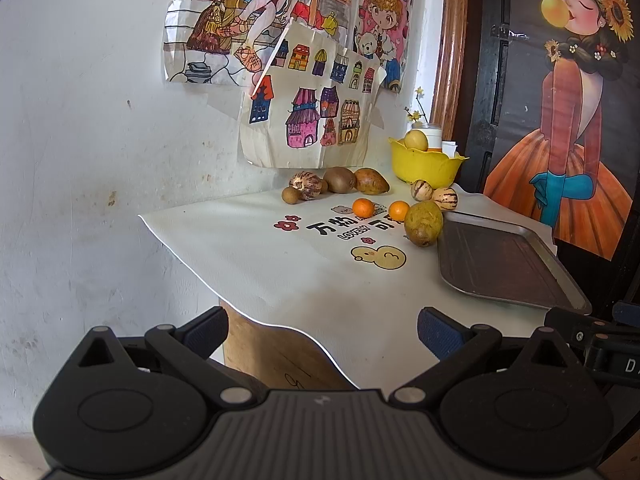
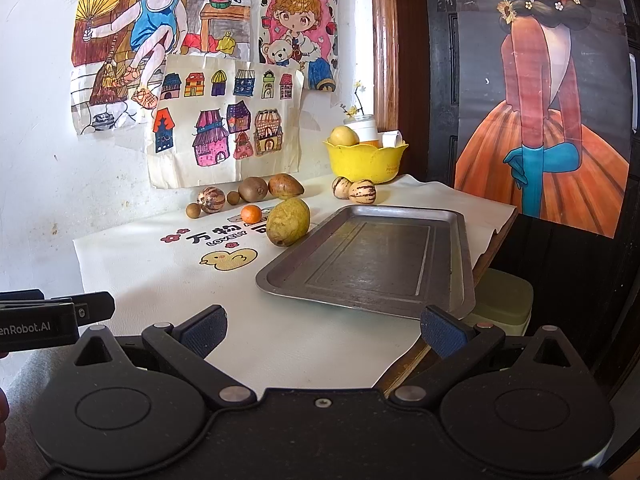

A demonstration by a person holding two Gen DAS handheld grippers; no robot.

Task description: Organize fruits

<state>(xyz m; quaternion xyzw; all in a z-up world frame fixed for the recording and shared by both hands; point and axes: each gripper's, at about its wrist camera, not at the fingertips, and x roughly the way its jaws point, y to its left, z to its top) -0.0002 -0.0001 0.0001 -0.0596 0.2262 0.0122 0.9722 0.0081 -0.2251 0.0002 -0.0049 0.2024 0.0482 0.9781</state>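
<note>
Several fruits lie at the back of a white-clothed table (image 1: 280, 272): a large yellow-green fruit (image 1: 423, 223) (image 2: 288, 222), two small oranges (image 1: 363, 207) (image 1: 399, 211), a kiwi (image 1: 339, 179) (image 2: 253, 189), a brown mango-like fruit (image 1: 371, 181) (image 2: 285, 186), and striped melons (image 1: 306, 185) (image 1: 445, 198) (image 2: 362, 191). An empty metal tray (image 1: 504, 264) (image 2: 372, 256) sits to the right. My left gripper (image 1: 322, 334) and right gripper (image 2: 322, 330) are open and empty, held at the table's near edge, far from the fruit.
A yellow bowl (image 1: 424, 164) (image 2: 366, 160) holding a yellow fruit and white containers stands at the back right. Children's drawings hang on the white wall (image 1: 80, 140). A dark door with a poster (image 2: 552, 120) is on the right. A pale green stool (image 2: 504, 296) sits beside the table.
</note>
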